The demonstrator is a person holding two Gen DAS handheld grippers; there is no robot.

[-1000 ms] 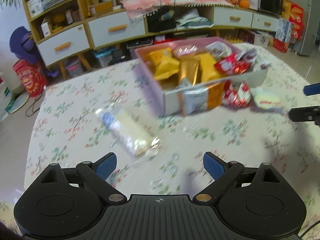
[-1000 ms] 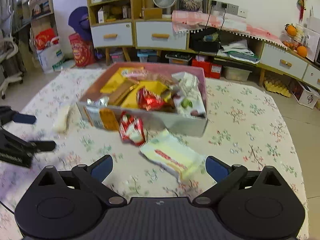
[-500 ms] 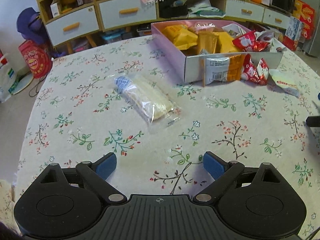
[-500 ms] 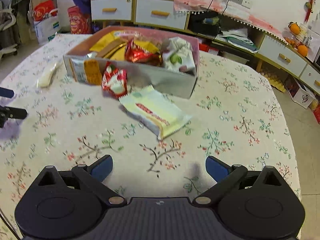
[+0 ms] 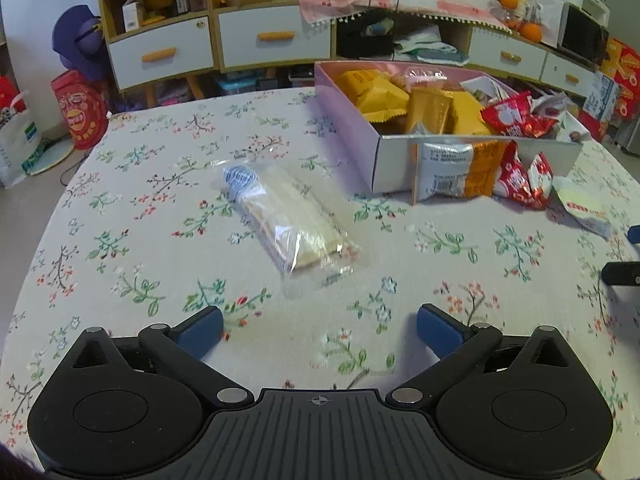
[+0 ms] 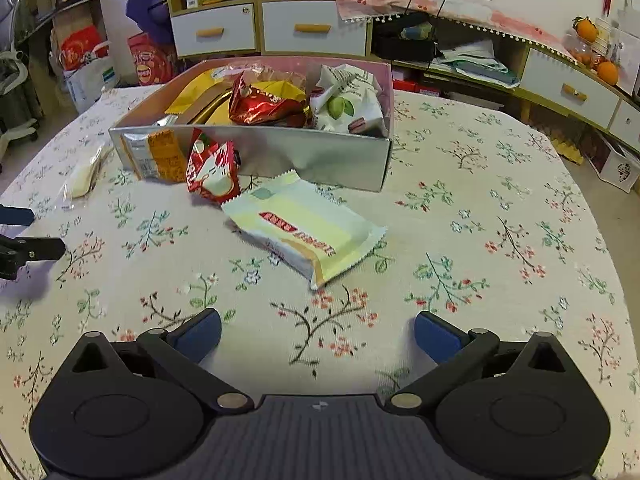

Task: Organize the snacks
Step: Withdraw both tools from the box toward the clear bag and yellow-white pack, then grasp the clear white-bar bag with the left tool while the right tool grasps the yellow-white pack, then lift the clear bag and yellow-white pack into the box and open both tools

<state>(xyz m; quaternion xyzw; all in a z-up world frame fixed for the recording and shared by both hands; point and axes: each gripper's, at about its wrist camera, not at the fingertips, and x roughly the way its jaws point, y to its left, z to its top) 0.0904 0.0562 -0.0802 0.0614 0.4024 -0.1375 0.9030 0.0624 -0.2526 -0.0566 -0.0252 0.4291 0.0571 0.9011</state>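
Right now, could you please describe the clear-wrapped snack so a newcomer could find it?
Start at the pink snack box on the floral tablecloth. To its left, lying apart from it, is the clear-wrapped snack. Only it has see-through wrapping, showing a pale bar and a blue-striped end.

Table (image 6: pixel 500 208), covered by a floral cloth. Lying directly on it:
- pink snack box (image 6: pixel 304 156), toward the far edge;
- orange-and-white packet (image 6: pixel 158 156) and red packet (image 6: pixel 212 170), both against the box's near wall;
- pale yellow packet (image 6: pixel 308 232), just before the box;
- clear-wrapped cake bar (image 5: pixel 284 216), apart, toward the left edge.
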